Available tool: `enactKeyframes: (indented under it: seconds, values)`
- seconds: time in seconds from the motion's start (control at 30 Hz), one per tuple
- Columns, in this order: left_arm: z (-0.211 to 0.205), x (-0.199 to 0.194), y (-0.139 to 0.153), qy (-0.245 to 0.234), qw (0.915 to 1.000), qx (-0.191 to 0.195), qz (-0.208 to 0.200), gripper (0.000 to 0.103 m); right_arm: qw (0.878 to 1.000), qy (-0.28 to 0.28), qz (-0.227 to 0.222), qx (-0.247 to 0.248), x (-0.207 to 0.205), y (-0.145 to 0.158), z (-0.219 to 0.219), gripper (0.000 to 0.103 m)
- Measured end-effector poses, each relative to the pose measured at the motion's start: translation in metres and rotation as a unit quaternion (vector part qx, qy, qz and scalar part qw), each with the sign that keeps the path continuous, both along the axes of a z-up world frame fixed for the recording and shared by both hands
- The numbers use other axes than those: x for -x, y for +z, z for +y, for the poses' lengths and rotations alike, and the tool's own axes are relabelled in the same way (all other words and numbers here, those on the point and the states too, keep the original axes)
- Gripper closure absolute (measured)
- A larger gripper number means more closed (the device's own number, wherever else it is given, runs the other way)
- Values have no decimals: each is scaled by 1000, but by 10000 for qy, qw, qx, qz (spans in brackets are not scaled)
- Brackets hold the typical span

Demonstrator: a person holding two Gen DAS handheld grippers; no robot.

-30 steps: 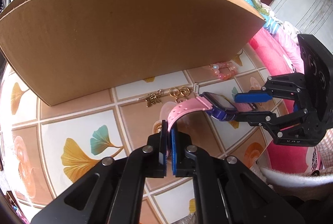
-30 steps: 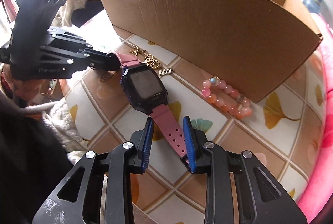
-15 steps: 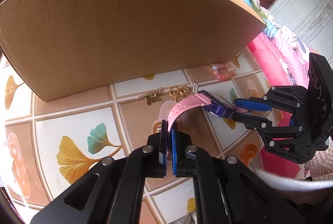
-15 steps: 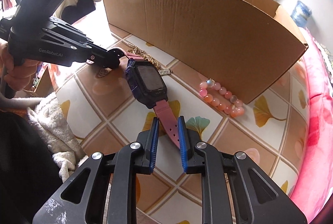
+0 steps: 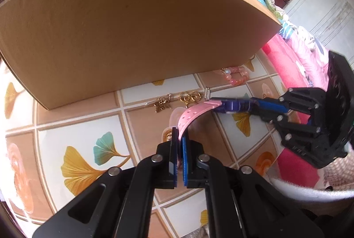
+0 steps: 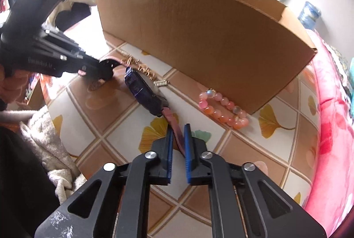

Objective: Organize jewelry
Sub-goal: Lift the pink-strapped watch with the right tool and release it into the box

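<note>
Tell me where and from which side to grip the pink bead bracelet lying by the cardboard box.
Grip the pink bead bracelet across its near run of beads, coming from above on the open tablecloth side. Its far side lies close along the brown cardboard box wall, probably leaving little room for a finger there.

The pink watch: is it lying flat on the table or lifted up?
Lifted. The pink watch hangs stretched between the left gripper and right gripper, each clamped on a strap end; its body is tilted on edge.
</note>
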State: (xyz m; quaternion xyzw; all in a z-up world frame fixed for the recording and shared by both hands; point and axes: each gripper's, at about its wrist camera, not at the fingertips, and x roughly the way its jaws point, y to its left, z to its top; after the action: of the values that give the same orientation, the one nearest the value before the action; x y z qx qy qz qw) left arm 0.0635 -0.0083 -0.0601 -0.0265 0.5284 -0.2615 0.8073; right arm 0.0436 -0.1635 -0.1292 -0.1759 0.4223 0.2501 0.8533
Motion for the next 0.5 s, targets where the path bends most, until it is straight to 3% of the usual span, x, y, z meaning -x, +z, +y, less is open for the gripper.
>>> enactKeyframes:
  seconds: [0.13, 0.33, 0.5]
  values:
    - [1, 12, 19, -88, 9991, -84, -404, 100, 9997, -50, -201, -145, 9, 23, 0, 102]
    - [19, 28, 85, -59, 9944, 175, -1043, 100, 9974, 38, -593, -401, 15, 84, 5, 102]
    - [23, 3, 135, -104, 9883, 26, -1521, 100, 9957, 174, -566, -712, -24, 129, 7, 102]
